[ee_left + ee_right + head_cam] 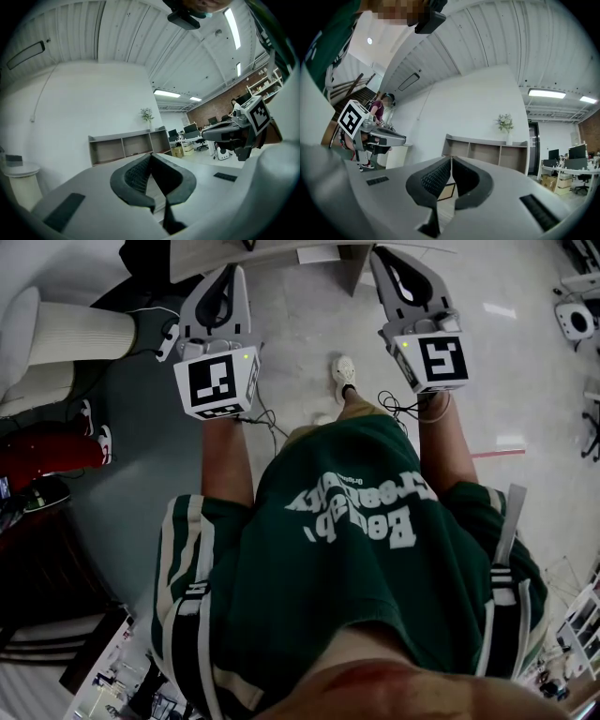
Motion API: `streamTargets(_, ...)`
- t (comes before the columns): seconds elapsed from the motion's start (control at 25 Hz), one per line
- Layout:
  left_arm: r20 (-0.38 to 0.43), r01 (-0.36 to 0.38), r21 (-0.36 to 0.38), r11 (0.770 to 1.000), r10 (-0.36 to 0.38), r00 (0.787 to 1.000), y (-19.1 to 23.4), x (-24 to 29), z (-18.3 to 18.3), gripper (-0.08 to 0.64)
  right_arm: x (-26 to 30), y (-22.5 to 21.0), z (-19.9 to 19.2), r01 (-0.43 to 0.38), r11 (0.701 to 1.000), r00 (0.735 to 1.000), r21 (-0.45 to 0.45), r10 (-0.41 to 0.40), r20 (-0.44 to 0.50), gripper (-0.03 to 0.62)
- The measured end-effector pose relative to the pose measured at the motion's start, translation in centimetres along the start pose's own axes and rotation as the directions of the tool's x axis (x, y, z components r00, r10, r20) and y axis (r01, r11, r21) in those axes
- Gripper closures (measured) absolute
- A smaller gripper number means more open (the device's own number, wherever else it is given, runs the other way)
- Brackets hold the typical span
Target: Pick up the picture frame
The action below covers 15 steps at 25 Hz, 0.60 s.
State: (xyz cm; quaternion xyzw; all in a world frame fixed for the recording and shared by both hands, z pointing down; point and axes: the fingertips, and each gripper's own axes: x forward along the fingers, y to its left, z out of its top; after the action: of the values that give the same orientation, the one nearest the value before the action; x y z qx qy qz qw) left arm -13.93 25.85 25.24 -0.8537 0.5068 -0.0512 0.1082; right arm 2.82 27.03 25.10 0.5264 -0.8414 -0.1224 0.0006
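A dark-edged picture frame (446, 191) shows only in the right gripper view, as a small piece low in the gap behind the closed jaws; it seems to lie flat on a pale surface ahead. My right gripper (451, 158) is shut with nothing in it, and in the head view it (384, 257) reaches toward a pale table edge (272, 251). My left gripper (151, 154) is shut and empty too, held level beside the right one, upper left (230, 273) in the head view. Each gripper view catches the other gripper off to its side.
A low open shelf unit (487, 152) with a small vase of flowers (505, 123) stands against the white wall ahead. A white cylindrical stand (66, 334) and a person in red (47, 451) are to the left. Cables (394, 407) trail on the floor by my feet.
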Motion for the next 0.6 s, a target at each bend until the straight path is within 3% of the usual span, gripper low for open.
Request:
streamTargets(0.44, -0.034, -0.075, 0.013, 0.997, 0.076, 0.997, 3.4, 11.0, -0.9, 0.541, 10.0, -7.9, -3.2, -0.057, 0.998, 0.997, 0.037, 0.059, -0.041, 0.557)
streamTargets(0.6, -0.049, -0.084, 0.022, 0.996, 0.085, 0.995, 2.9, 14.6, -1.3, 0.541, 12.5, -10.3, -3.9, -0.1, 0.995, 0.995, 0.025, 0.099, 0.023, 0.557)
